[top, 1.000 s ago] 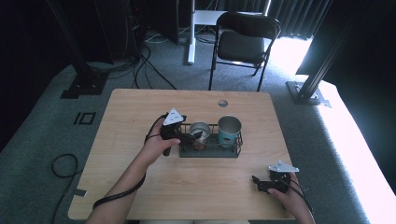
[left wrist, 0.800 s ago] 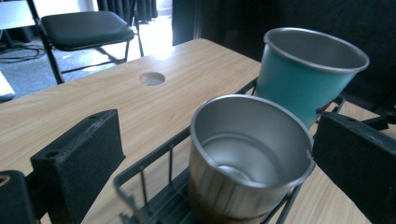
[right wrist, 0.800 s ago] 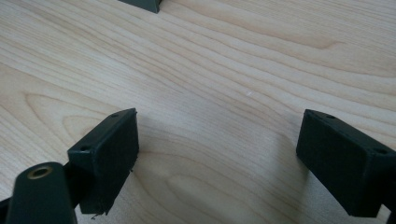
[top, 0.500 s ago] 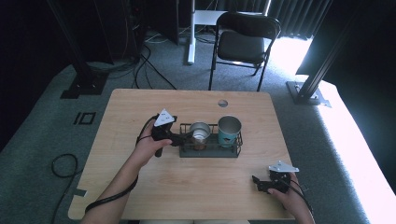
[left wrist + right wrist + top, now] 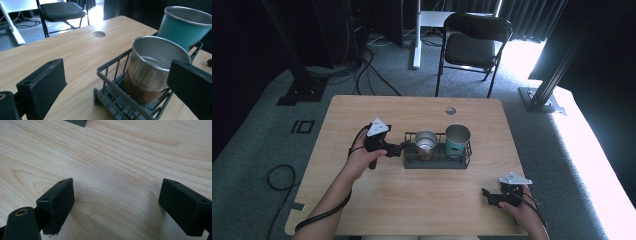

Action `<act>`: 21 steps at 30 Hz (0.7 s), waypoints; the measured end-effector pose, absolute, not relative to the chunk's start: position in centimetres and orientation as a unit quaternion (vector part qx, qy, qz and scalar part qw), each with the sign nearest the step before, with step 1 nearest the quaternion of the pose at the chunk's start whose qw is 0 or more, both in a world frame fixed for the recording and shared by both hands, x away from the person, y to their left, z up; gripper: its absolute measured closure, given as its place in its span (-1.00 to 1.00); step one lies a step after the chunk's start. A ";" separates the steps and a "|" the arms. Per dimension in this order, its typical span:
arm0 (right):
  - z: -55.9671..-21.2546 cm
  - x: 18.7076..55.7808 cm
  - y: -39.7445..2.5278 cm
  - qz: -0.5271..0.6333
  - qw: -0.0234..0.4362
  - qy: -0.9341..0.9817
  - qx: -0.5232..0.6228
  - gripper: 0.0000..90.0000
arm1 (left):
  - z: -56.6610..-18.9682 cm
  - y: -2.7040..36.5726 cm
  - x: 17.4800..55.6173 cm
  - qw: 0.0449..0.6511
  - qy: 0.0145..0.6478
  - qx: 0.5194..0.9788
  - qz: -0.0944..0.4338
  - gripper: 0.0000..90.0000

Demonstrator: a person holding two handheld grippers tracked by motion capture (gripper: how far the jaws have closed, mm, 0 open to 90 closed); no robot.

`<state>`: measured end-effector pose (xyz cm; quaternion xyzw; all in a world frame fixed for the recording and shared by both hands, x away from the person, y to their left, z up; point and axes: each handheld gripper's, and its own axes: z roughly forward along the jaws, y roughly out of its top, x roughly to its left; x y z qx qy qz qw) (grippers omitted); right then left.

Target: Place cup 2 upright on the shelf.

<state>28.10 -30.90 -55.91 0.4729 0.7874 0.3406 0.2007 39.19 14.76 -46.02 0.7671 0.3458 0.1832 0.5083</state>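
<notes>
Fingers (image 5: pixel 40 82) of our left gripper (image 5: pixel 401 148) are spread wide and empty, just beside the near end of the wire rack (image 5: pixel 438 161), lined up on the steel cup (image 5: pixel 152 67) that stands upright in its left bay; we judge the wide spread is meant to clear that cup's rim. The teal cup (image 5: pixel 457 140) stands in the bay beside it. Our right gripper (image 5: pixel 488 196) rests low on the desk (image 5: pixel 412 200), also spread (nothing between its fingers), well apart from the rack, likely parked out of the way.
</notes>
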 end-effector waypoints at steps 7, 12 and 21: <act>-55.9 28.1 -30.9 0.341 0.201 0.788 0.473 -0.72 | -46.2 16.0 38.9 0.502 0.355 0.766 0.189 -0.94; -55.9 28.1 -30.9 0.340 0.201 0.788 0.473 -0.72 | -46.4 16.8 38.6 0.500 0.361 0.763 0.192 -0.94; -55.9 28.1 -30.9 0.341 0.201 0.787 0.473 -0.72 | -47.6 18.9 38.0 0.497 0.375 0.759 0.191 -0.94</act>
